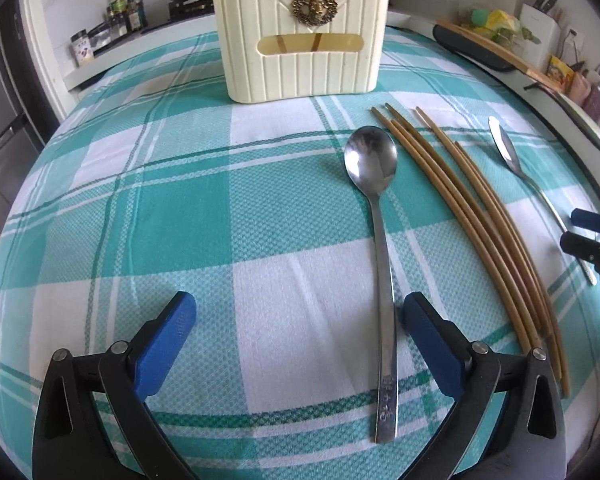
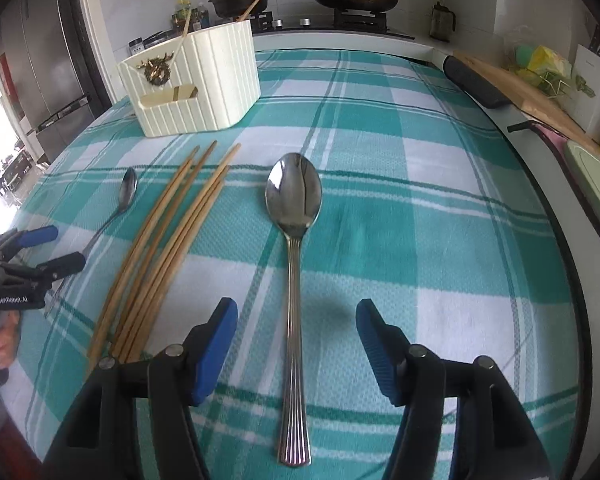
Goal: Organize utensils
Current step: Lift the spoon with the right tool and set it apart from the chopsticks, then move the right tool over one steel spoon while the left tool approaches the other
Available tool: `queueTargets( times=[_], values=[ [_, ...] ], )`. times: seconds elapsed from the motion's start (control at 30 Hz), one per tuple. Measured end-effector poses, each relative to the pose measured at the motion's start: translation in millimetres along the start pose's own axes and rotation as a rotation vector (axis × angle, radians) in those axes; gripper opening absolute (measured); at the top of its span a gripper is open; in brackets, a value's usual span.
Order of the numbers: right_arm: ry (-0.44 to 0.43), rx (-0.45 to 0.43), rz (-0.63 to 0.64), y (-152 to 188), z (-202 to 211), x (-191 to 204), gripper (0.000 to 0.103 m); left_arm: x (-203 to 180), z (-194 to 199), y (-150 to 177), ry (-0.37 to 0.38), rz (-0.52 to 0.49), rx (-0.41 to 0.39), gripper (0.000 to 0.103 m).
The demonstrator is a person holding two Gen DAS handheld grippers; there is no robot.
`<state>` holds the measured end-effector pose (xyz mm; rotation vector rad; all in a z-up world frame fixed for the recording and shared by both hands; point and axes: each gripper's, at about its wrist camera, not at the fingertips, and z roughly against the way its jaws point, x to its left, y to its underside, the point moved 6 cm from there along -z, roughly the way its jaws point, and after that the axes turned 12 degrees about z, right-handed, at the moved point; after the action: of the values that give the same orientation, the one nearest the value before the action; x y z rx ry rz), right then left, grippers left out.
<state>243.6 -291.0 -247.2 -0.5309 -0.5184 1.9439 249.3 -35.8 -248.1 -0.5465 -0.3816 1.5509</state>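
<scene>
The left gripper [image 1: 300, 320] stood wide open over the checked tablecloth [image 1: 140, 200], holding nothing. A plain steel spoon [image 1: 380, 248] lay on the cloth between its fingers, just beside the right-hand finger [image 1: 428, 336] without touching it. Beyond that finger lay a bundle of chopsticks [image 1: 480, 216]. Straight ahead stood the cream utensil holder [image 1: 304, 40], with a few chopsticks already in it.

The right gripper [image 2: 296, 324] was also open and empty. A ribbed-handled spoon [image 2: 294, 280] lay between its fingers, clear of both, bowl pointing away. The chopsticks lay just outside its left finger [image 2: 216, 344], and the holder stood ahead to the left.
</scene>
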Motion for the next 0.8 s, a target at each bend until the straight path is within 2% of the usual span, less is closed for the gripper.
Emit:
queueTargets(
  times=[0.07, 0.13, 0.17, 0.23, 0.8],
  values=[
    [0.05, -0.032, 0.025, 9.6, 4.6, 3.2, 0.068, 1.2, 1.9, 2.5, 0.008, -0.005, 0.004, 0.103],
    [0.045, -0.047, -0.026, 14.3, 5.0, -1.5, 0.071, 1.6, 3.3, 4.0, 0.007, -0.007, -0.001, 0.103],
    [0.047, -0.046, -0.047, 14.5, 4.6, -4.7, 0.076, 1.7, 3.8, 4.5, 0.003, -0.002, -0.007, 0.103],
    [0.058, -0.034, -0.054, 13.5, 2.1, -7.0, 0.081, 2.2, 4.1, 5.2, 0.001, 0.006, -0.002, 0.103],
    [0.061, -0.032, -0.052, 14.0, 1.8, -7.1, 0.082, 3.2, 4.5, 6.1, 0.009, 0.01, -0.001, 0.103]
  ],
)
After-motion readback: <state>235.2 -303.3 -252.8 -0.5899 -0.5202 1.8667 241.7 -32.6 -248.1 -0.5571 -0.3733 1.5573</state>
